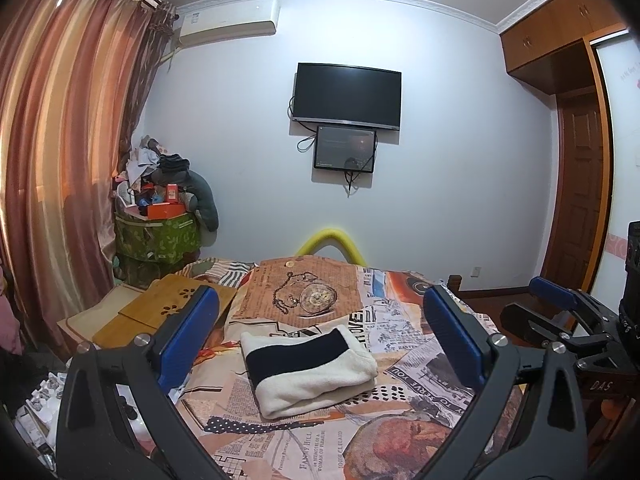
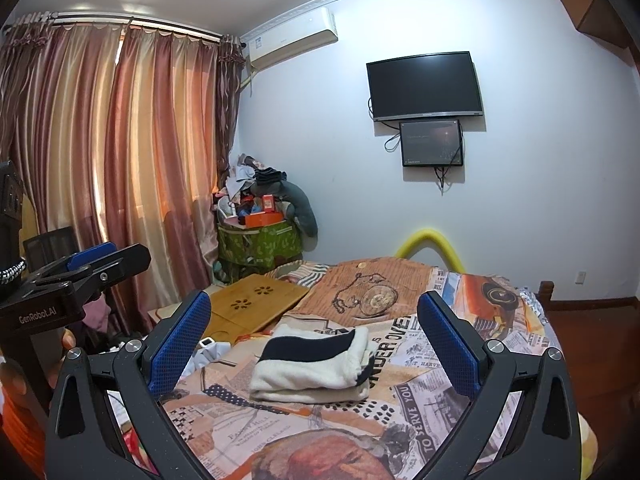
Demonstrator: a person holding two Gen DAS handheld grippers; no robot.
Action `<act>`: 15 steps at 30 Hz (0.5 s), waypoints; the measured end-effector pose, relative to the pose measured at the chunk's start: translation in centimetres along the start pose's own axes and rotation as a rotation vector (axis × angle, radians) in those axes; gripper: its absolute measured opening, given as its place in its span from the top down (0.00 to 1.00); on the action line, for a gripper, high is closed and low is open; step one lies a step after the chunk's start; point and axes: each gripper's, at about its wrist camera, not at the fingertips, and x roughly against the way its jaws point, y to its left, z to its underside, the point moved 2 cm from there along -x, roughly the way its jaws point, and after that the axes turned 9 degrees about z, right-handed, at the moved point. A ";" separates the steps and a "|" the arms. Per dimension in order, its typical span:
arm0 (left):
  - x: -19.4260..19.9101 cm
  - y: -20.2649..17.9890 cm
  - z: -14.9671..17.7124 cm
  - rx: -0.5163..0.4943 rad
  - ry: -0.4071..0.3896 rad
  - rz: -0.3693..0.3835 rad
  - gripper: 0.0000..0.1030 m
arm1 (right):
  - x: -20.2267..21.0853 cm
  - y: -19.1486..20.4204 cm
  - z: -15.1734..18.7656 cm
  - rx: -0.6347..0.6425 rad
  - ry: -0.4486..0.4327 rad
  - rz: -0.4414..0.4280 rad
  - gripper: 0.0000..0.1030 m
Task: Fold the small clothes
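The garment (image 1: 310, 370) lies folded on the bedspread (image 1: 408, 364); the left gripper (image 1: 320, 344) and right gripper (image 2: 314, 344) hover, fingers spread, empty.

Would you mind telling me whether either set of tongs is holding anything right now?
Nothing is held. Both the left tongs and right tongs are open, above the folded cream and navy garment on the bed.

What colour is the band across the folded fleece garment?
Dark navy, almost black, on the cream folded fleece garment; clearest in the left wrist view.
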 end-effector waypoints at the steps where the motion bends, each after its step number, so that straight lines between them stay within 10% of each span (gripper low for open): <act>1: 0.0 0.0 -0.1 0.000 0.001 0.003 0.00 | -0.1 0.1 0.0 0.000 0.000 0.001 0.00; 15: -0.1 -0.4 0.2 -0.017 0.003 0.011 0.00 | 0.2 0.0 -0.2 -0.006 0.006 0.006 0.00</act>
